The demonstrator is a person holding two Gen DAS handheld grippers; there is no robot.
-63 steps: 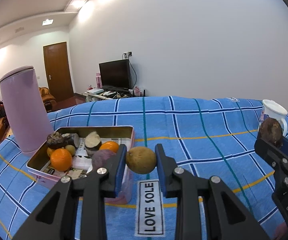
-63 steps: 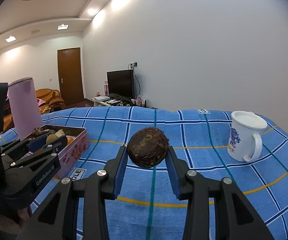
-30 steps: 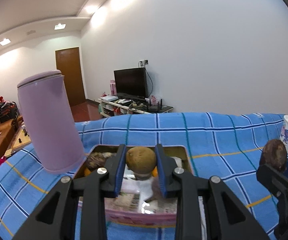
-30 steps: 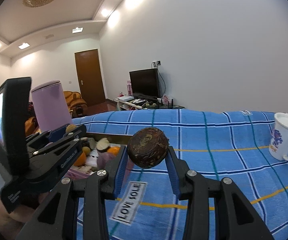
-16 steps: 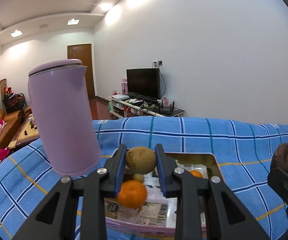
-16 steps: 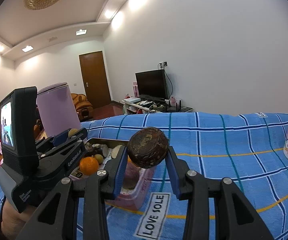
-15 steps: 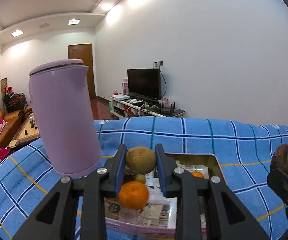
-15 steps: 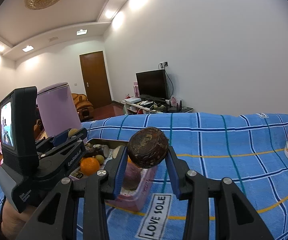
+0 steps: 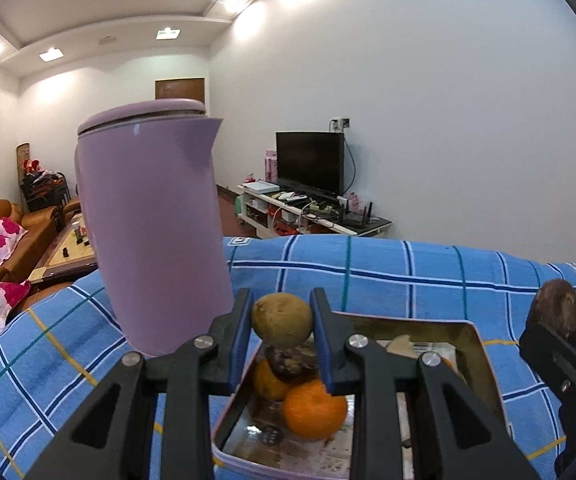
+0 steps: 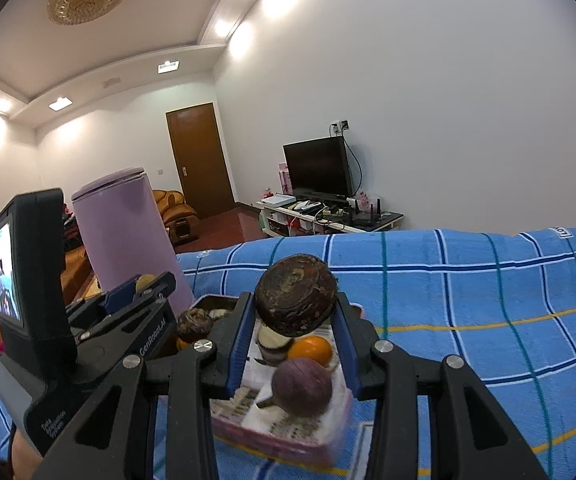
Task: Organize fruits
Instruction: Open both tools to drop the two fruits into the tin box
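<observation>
My left gripper [image 9: 282,330] is shut on a green-brown kiwi [image 9: 282,320] and holds it above the left end of the pink tin tray [image 9: 484,364]. The tray holds oranges [image 9: 314,408], a dark fruit and other pieces. My right gripper [image 10: 294,330] is shut on a dark brown round fruit [image 10: 296,295] above the tray's right end [image 10: 280,442], over a purple fruit [image 10: 302,388] and an orange [image 10: 310,351]. The right gripper with its fruit [image 9: 558,312] shows at the right edge of the left wrist view.
A tall lilac kettle [image 9: 152,224] stands just left of the tray, close to my left gripper. The blue checked cloth [image 10: 468,280] covers the table. A TV stand and sofa are in the room behind.
Both grippers have moved left and closer over the tray, each still holding its fruit. The kettle now looms nearer in the left wrist view.
</observation>
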